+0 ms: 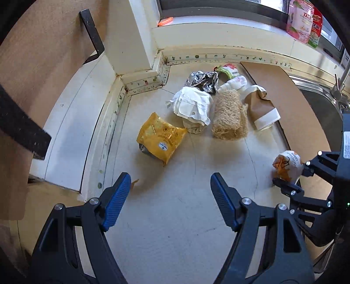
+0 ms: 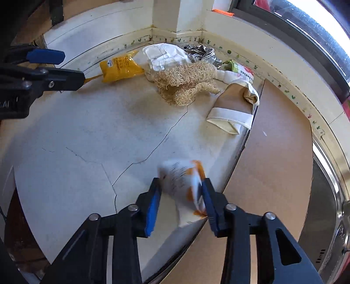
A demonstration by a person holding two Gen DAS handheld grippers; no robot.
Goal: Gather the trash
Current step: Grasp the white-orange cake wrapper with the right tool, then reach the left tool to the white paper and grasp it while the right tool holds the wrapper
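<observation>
On the pale worktop (image 1: 175,218) lies a pile of trash: a yellow snack bag (image 1: 160,137), crumpled white paper (image 1: 194,107), silver foil (image 1: 202,79), a straw-coloured fibre bundle (image 1: 229,118), a brown paper bag (image 1: 261,109) and a green-red packet (image 1: 228,70). My left gripper (image 1: 170,192) hovers open short of the yellow bag, nothing between its blue pads. My right gripper (image 2: 181,204) is shut on a crumpled white-and-orange wrapper (image 2: 181,181) at the worktop's right edge. The left wrist view shows that wrapper (image 1: 287,165) in the right gripper (image 1: 293,175). The right wrist view shows the left gripper (image 2: 46,63) near the yellow bag (image 2: 119,70).
A brown cardboard sheet (image 1: 295,104) covers the worktop's right part, beside a steel sink (image 2: 328,196) with a tap (image 1: 341,80). Pink and green pouches (image 1: 304,19) stand on the window sill. A wall column (image 1: 135,43) and a black bracket (image 1: 91,35) are at the back left.
</observation>
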